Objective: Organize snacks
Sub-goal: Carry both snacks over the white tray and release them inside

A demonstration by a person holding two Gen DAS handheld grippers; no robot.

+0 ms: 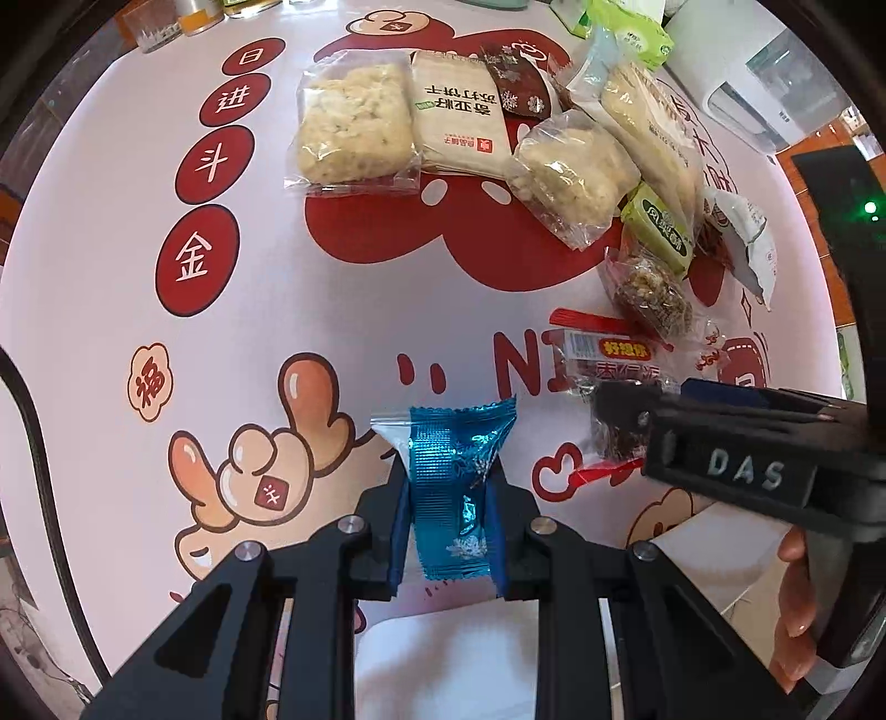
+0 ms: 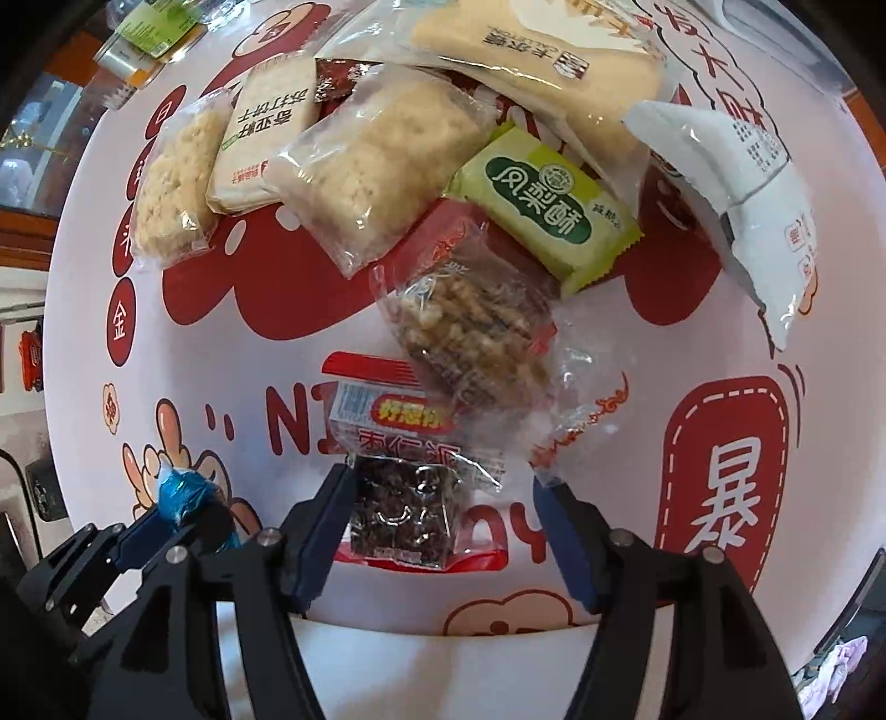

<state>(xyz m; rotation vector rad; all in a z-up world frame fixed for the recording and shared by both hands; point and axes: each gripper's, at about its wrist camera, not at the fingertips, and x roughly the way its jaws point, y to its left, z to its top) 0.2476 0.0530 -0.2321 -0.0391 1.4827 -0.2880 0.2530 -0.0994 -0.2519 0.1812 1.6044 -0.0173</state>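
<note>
My left gripper [image 1: 449, 487] is shut on a blue foil candy packet [image 1: 451, 487], held above the table; it also shows in the right wrist view [image 2: 185, 495]. My right gripper [image 2: 443, 487] is open, its jaws on either side of a dark date-cake packet [image 2: 404, 512] with a red label that lies on the table. The right gripper shows in the left wrist view [image 1: 626, 426] over the same packet [image 1: 614, 437]. A walnut-cake packet [image 2: 476, 332] and a green pineapple-cake packet [image 2: 548, 205] lie just beyond.
A pile of snacks lies at the far side of the round pink-and-red table [image 1: 343, 310]: two puffed-rice bars [image 1: 354, 122] [image 1: 570, 171], a cracker packet [image 1: 459, 116], a white packet [image 2: 742, 183]. Glasses [image 1: 155, 27] stand at the far left edge. A white appliance [image 1: 775, 83] stands far right.
</note>
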